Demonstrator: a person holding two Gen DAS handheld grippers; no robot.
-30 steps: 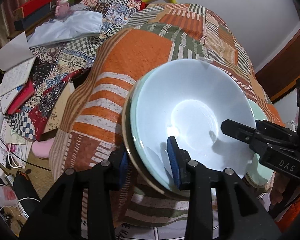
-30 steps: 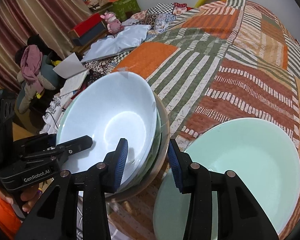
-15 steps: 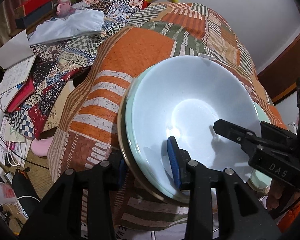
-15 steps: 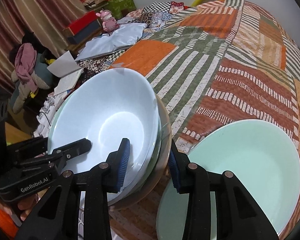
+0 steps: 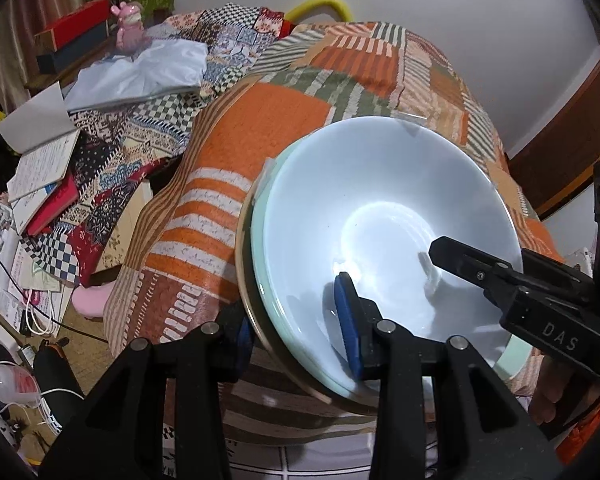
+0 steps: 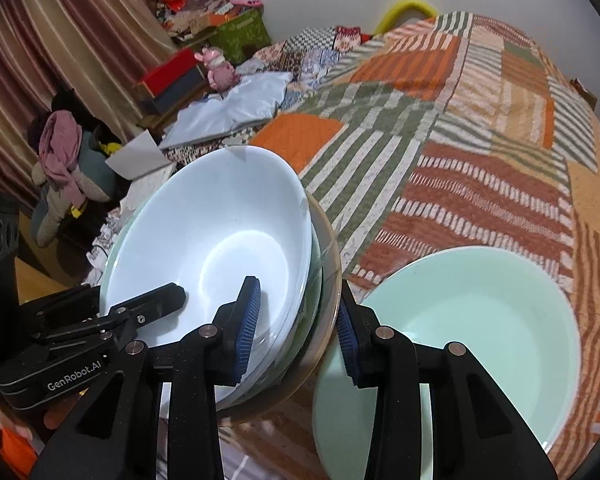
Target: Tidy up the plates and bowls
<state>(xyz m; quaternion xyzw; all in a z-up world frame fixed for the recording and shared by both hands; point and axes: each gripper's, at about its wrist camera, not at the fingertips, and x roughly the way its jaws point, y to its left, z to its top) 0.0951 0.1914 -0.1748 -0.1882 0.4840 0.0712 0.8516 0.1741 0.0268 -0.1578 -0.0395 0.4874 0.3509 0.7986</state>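
A stack of dishes, with a pale blue bowl (image 5: 384,216) on top of a green dish and a clear glass dish, is held tilted above the patchwork quilt (image 5: 268,120). My left gripper (image 5: 296,320) is shut on the stack's near rim, one blue pad inside the bowl and one below. My right gripper (image 6: 296,324) is shut on the stack's right rim (image 6: 320,264); the bowl also shows in the right wrist view (image 6: 220,240). A pale green plate (image 6: 460,340) lies on the quilt just right of the stack.
The quilt-covered surface (image 6: 480,120) stretches back to the wall. Left of it lie books and papers (image 5: 36,168), a pale blue bag (image 5: 140,72), a pink toy (image 5: 128,28), boxes (image 6: 172,76) and cables on the floor (image 5: 24,312).
Both grippers have lifted the stack and tipped it up and slightly forward. The green plate stays on the quilt.
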